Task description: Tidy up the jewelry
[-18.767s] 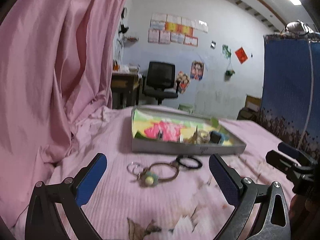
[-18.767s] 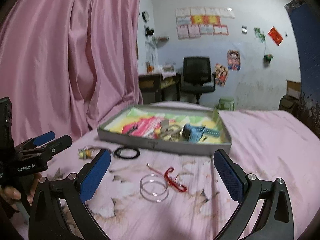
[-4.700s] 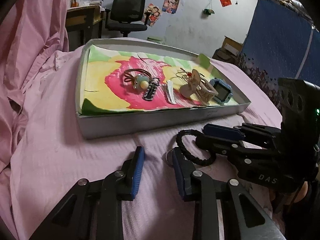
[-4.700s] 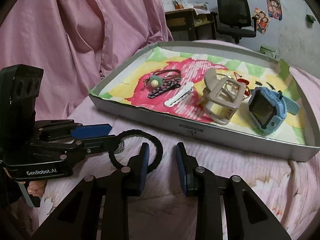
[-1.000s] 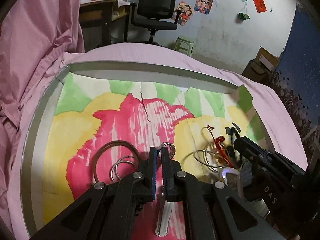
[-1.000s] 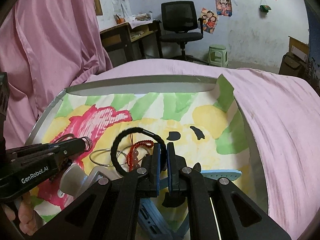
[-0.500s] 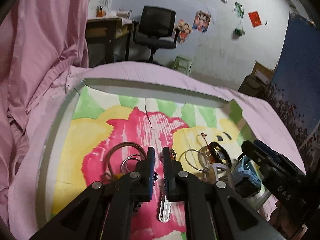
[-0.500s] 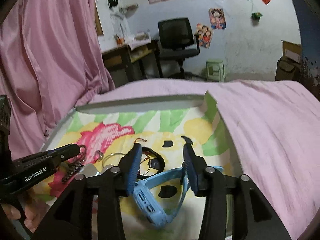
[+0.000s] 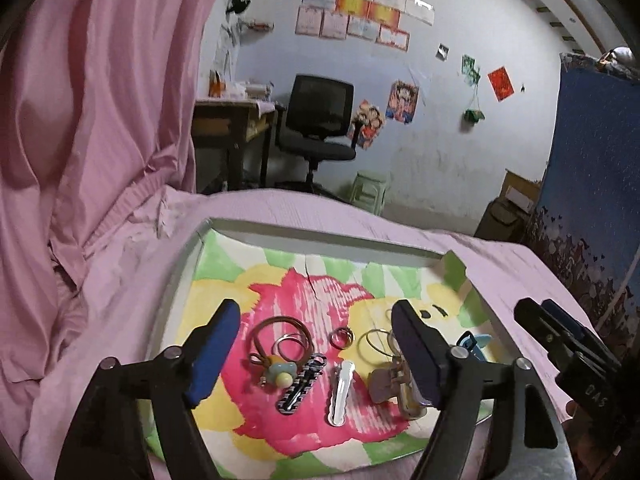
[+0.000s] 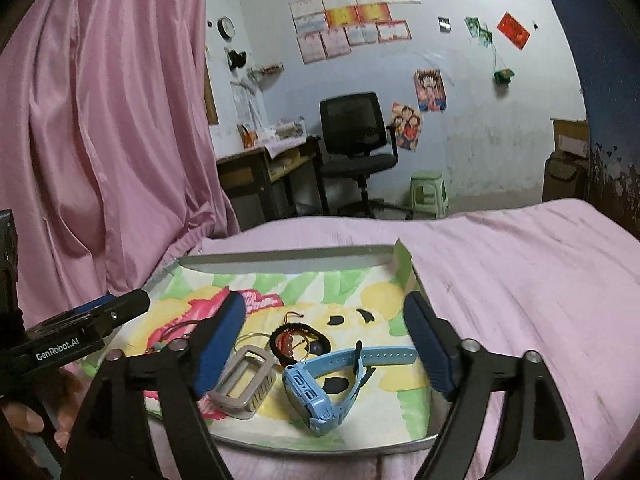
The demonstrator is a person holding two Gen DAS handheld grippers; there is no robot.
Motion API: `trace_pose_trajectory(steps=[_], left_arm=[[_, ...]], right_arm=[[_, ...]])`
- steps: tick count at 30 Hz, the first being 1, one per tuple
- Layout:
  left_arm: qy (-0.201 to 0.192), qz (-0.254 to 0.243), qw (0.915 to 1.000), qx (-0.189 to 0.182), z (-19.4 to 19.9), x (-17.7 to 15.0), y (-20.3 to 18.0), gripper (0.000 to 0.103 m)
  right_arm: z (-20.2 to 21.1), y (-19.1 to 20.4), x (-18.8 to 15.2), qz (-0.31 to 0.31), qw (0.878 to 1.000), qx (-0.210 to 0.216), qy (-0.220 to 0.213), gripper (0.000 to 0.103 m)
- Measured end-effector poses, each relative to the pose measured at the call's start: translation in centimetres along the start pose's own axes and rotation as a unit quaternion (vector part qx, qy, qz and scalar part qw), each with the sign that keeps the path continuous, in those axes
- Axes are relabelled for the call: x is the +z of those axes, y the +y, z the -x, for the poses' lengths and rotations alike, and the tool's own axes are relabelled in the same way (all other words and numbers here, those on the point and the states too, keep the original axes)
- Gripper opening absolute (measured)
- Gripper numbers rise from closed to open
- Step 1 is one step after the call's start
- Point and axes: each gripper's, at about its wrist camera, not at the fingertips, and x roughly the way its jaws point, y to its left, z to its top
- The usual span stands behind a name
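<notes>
Two grippers hang over a pink bed (image 10: 520, 280), both with fingers spread wide and nothing between them. On the bed lies a shallow grey tray (image 10: 280, 255) lined with a flower-print paper (image 9: 224, 280) — every piece of jewelry in view sits inside it. The left gripper (image 9: 316, 354) is above the tray's near-left part; the right gripper (image 10: 324, 346) is above its near-right part.

Largest in the tray is a blue watch (image 10: 316, 392), lying on its side near the front rim, strap reaching right. Just left of it is a beige claw clip (image 10: 244, 380). Behind them, a black band (image 10: 300, 344) rings some red beads. Further left — a brown hair tie (image 9: 280, 338) with a pale bead, a striped clip (image 9: 302, 384), a white snap clip (image 9: 340, 392) and a small ring (image 9: 341, 337), all close together.
</notes>
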Motion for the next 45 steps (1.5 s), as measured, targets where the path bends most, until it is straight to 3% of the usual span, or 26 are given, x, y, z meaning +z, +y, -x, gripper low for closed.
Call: trace_pose_trajectory(steps=[7, 9, 28, 45], left_arm=[[-0.036, -0.003, 0.9993, 0.002, 2.6, -0.7, 0.4, 0.102], [-0.049, -0.002, 0.9988, 0.003, 3.5, -0.9, 0.6, 0.103], [-0.107, -0.01, 0.9941, 0.014, 12.5, -4.1, 1.4, 0.103], [-0.128, -0.013, 0.9913, 0.028, 18.4, -6.9, 2.3, 0.103]], right_arm=[[2.3, 0.3, 0.0, 0.007, 1.0, 0.011, -0.027, 0.095], [2.8, 0.5, -0.1, 0.008, 0.999, 0.013, -0.032, 0.102], [10.7, 2.4, -2.0, 0.027, 0.997, 0.03, -0.063, 0.102], [17.2, 4.0, -4.1, 0.035, 0.995, 0.03, -0.087, 0.102]])
